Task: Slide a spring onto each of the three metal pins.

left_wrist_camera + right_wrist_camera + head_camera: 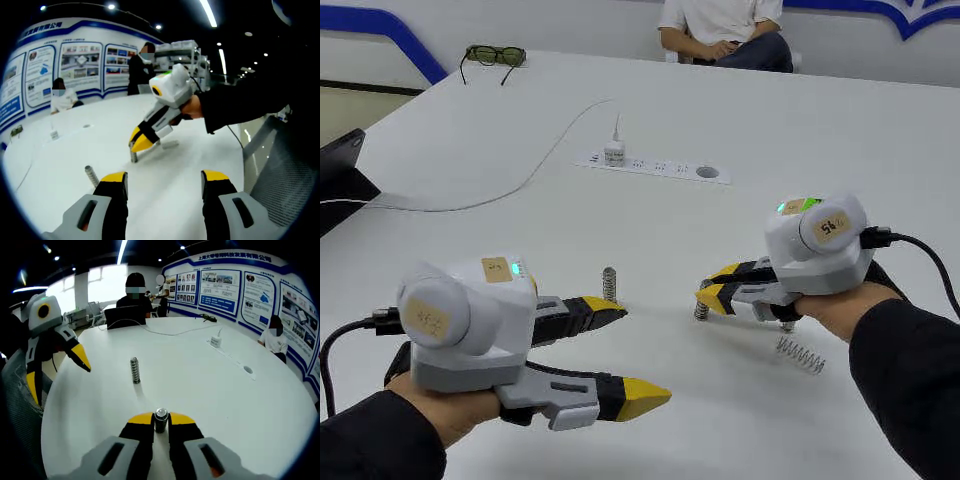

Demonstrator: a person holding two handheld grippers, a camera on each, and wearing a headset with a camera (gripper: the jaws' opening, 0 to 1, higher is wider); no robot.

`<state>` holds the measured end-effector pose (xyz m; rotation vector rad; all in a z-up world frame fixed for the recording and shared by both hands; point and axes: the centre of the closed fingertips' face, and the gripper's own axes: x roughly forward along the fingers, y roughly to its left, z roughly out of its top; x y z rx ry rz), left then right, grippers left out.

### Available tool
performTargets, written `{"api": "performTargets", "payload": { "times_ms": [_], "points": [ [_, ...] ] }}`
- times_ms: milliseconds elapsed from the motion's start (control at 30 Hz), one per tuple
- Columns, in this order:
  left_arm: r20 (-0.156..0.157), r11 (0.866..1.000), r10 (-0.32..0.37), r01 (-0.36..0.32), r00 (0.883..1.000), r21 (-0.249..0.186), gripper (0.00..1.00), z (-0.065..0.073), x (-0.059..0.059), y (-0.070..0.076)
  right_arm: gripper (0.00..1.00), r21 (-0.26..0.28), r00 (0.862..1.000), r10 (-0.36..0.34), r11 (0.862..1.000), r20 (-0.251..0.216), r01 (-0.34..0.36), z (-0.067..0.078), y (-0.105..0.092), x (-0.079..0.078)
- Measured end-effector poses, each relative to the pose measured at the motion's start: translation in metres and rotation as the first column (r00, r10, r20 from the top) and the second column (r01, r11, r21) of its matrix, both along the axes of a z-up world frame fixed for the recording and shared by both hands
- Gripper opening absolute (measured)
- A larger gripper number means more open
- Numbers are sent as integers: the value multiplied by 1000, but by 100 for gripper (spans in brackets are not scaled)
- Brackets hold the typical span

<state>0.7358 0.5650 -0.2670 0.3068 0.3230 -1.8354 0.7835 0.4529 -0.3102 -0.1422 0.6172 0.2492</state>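
Note:
A metal pin with a spring (610,283) (134,370) (90,175) on it stands upright mid-table. My right gripper (710,296) (160,421) (140,142) is shut on a second upright spring (701,310) (160,416) (134,154), which sits on a pin on the table. One loose spring (800,354) lies flat on the table, just nearer than the right hand. My left gripper (638,356) (165,181) (59,360) hovers open and holds nothing, a little to the near left of the standing spring.
A white power strip (650,166) with a plugged charger (614,152) and its cable lies further back. Sunglasses (495,54) rest at the far left. A person (725,28) sits at the far edge. A dark device (340,172) is at the left edge.

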Motion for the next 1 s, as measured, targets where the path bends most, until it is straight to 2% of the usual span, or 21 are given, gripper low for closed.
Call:
{"api": "performTargets", "payload": {
  "times_ms": [333,467,800,1000],
  "points": [
    [2,1000,1,-1,1000,-2,60,1,0,0,14,-9,1000,-10,1000,-11,10,-1,-3,-3],
    [4,1000,-3,3,1000,-3,60,2,0,-1,15,-9,1000,-21,1000,-4,21,4,-5,-8],
    [9,1000,-12,12,1000,-8,60,4,-2,-1,16,-18,999,-41,999,25,41,19,-8,-28],
    [10,1000,-15,15,1000,-13,60,5,-3,-2,16,-32,999,-42,999,32,43,23,-6,-44]
  ]
}}
